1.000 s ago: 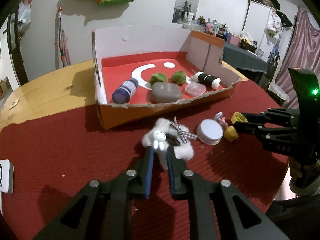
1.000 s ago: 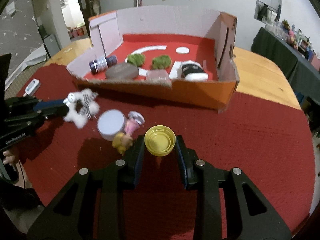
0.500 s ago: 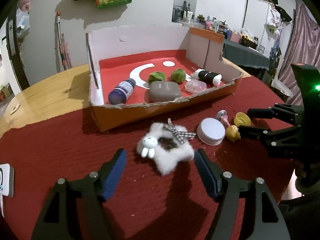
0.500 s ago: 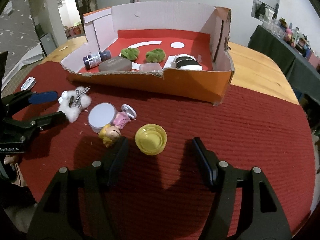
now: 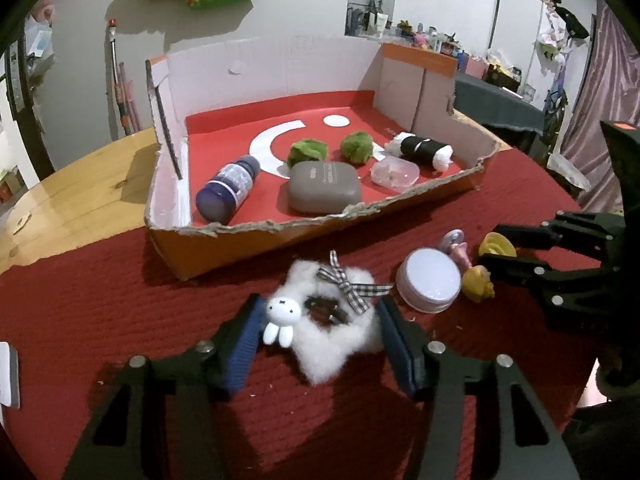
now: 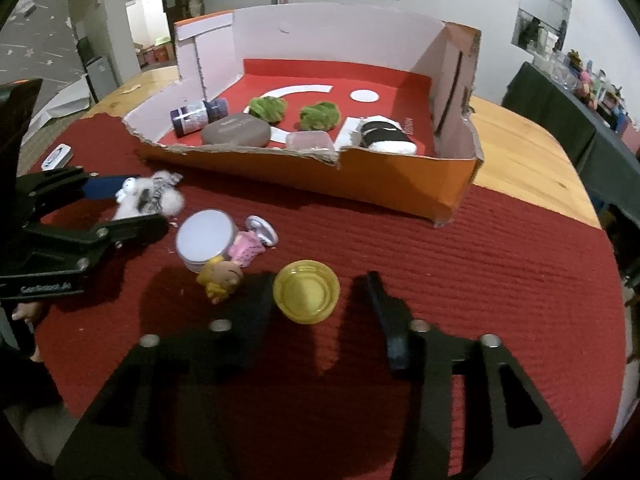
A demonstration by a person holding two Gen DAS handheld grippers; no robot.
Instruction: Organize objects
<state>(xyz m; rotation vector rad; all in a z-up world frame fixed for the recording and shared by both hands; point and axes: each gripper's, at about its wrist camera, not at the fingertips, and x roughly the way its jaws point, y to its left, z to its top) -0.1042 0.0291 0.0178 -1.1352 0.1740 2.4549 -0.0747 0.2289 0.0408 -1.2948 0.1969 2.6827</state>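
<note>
Left wrist view: the left gripper [image 5: 318, 332] is closing its blue-padded fingers [image 5: 244, 344] around the white fluffy bunny clip [image 5: 324, 320], which is lying on the red cloth [image 5: 100, 300]; both pads are sitting at its fuzzy sides, though whether they are pressing I cannot tell. Just right of the clip a round white tin [image 5: 429, 280] is resting, with a small pink figure [image 5: 460, 250] and a yellow-haired doll [image 5: 478, 284] touching it. Farther away, the orange cardboard box [image 5: 248, 248] is holding a dark bottle [image 5: 228, 192], a grey case [image 5: 324, 192], two green pom-poms [image 5: 308, 150], a clear case [image 5: 395, 172] and a black-and-white roll [image 5: 424, 150].

In the right wrist view, the right gripper [image 6: 320, 300] is narrowing its spread fingers around the yellow cap [image 6: 306, 296]: the left finger is touching the cap's edge, while the right finger [image 6: 384, 316] is standing clear of it. The cap is lying near the doll, on the cloth, well in front of the box.
</note>
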